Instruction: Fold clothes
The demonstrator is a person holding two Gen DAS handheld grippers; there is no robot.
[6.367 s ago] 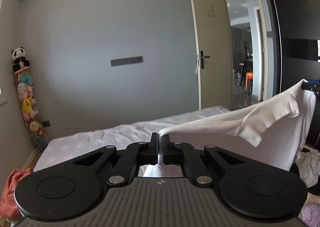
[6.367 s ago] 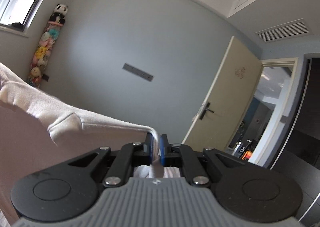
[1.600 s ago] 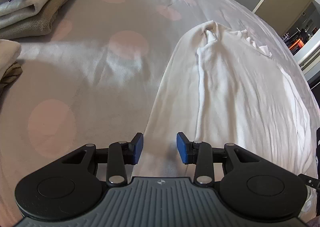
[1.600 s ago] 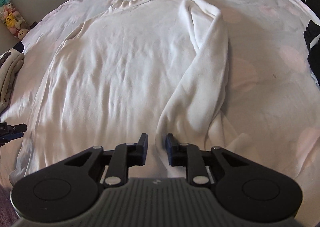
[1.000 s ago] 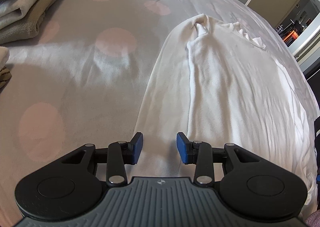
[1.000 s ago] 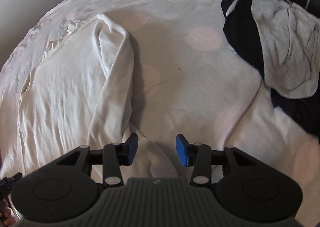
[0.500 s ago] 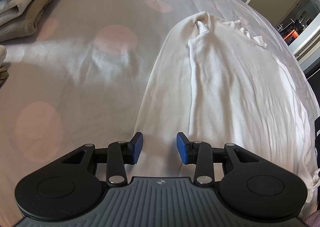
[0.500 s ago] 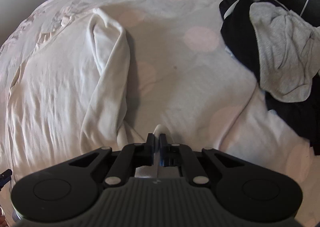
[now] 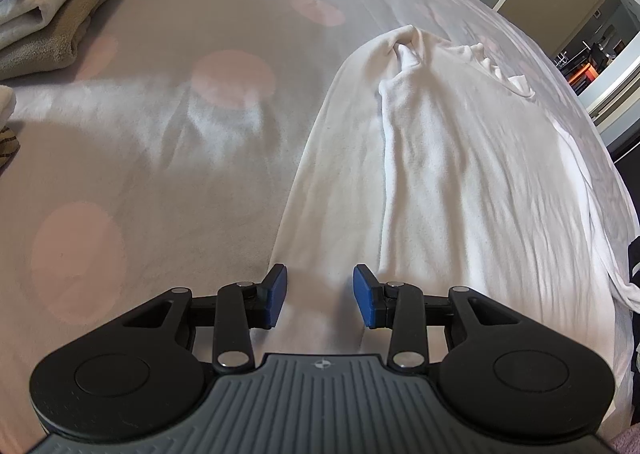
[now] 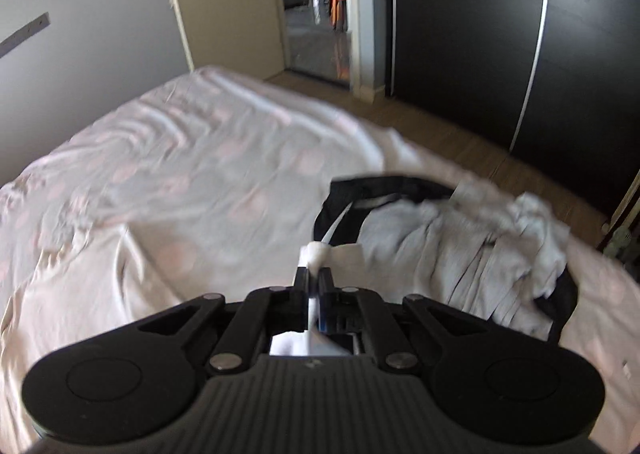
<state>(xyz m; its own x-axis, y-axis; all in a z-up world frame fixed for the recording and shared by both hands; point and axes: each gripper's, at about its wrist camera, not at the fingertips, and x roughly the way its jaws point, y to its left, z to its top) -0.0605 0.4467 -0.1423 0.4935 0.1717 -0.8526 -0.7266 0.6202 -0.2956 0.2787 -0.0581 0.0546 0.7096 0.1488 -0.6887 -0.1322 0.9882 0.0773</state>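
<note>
The white long-sleeved top (image 9: 460,182) lies spread on the bed (image 9: 140,142), one sleeve laid lengthwise over its body. The left hand-held gripper (image 9: 320,296) hangs wide apart over the hem. The right hand-held gripper (image 10: 314,278) is clamped on a thin fold of white cloth (image 10: 316,252). Risk: so small a bite may slip out under pull, and dragging could bunch the flattened body or snag the unfolded clothes pile (image 10: 460,246) nearby.

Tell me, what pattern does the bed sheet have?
Pale bed sheet with large soft pink dots, clearest in the left wrist view.
</note>
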